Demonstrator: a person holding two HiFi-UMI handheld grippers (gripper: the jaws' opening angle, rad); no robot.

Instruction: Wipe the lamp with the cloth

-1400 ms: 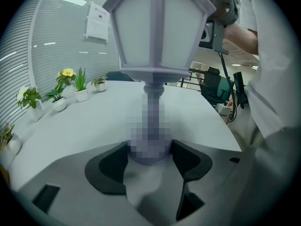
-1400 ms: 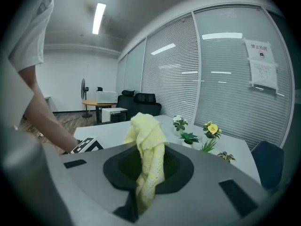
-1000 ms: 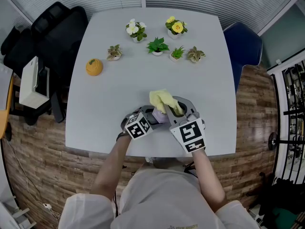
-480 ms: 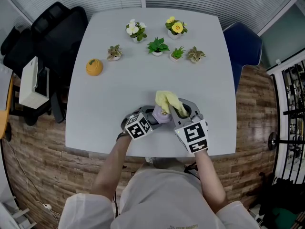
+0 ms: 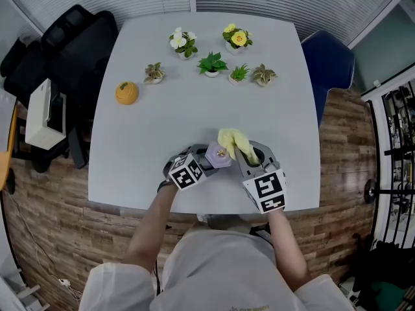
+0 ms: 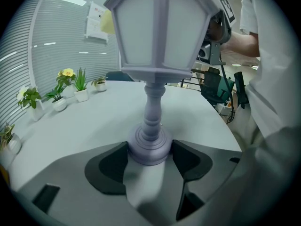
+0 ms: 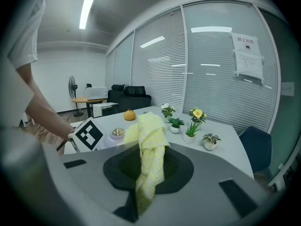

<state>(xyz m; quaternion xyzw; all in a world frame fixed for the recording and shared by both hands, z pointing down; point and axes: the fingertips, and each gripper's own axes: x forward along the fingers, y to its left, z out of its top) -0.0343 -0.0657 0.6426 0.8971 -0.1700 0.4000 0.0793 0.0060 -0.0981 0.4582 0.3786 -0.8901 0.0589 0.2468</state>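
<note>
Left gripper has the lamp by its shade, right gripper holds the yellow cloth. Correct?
Not quite: the left gripper clamps the lamp by its base, not its shade, as the left gripper view shows. The right gripper does hold the yellow cloth.

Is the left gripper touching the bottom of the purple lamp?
Touching. The left gripper view shows the left gripper with both jaws pressed against opposite sides of the lamp's round base, no gap showing.
</note>
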